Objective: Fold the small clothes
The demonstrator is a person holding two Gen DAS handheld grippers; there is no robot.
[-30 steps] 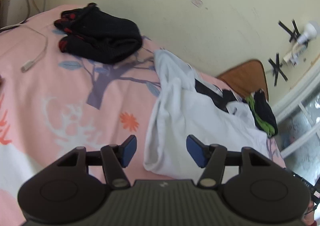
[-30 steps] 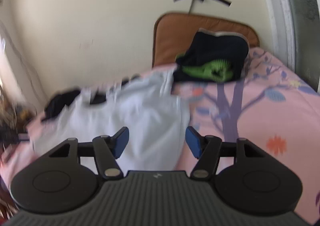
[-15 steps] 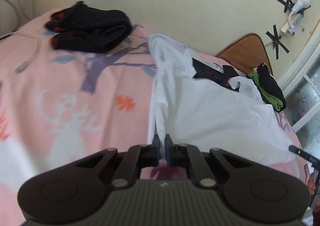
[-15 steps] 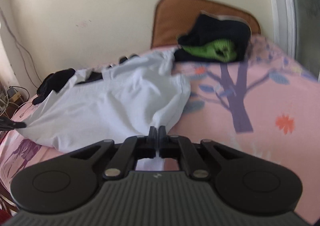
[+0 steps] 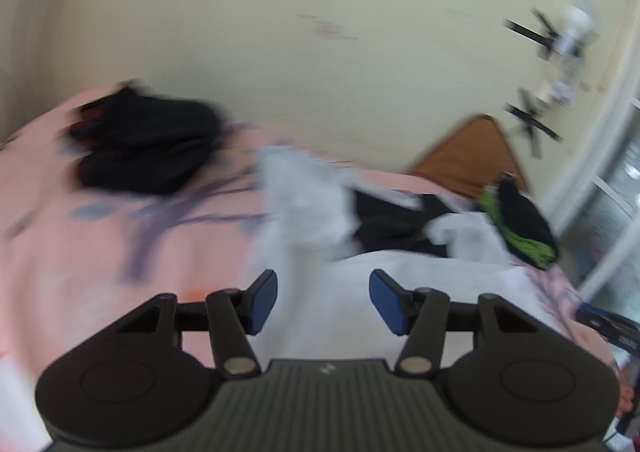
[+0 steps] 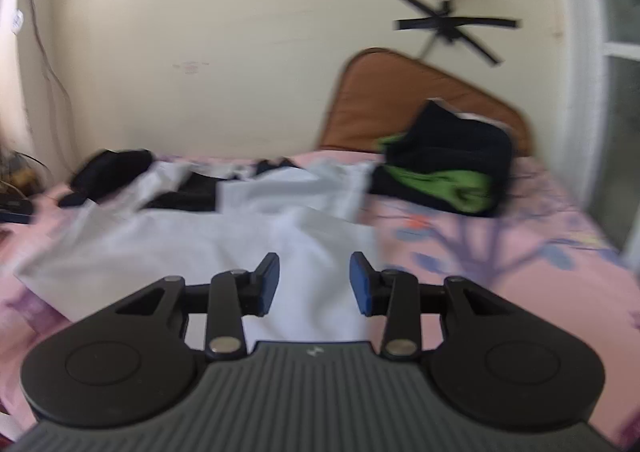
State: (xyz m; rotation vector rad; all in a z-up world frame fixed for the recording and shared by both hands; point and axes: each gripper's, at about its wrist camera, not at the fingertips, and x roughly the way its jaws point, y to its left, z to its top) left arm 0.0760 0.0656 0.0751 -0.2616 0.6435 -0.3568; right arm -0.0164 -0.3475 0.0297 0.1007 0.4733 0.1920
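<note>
The white shirt (image 6: 224, 248), spread limp on the pink bed (image 6: 520, 276), looks light, soft and floppy, best pinched at a hem corner or edge, while the left gripper (image 5: 323, 302) and right gripper (image 6: 314, 284) are opening, gripping nothing.

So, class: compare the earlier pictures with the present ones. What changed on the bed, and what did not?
Half a second ago both grippers were pinched shut on the white garment's near edge. Now the left gripper and right gripper have let go, their jaws opening, with nothing between the pads. The garment lies flatter. The black pile and the black-and-green clothes stayed put.
</note>
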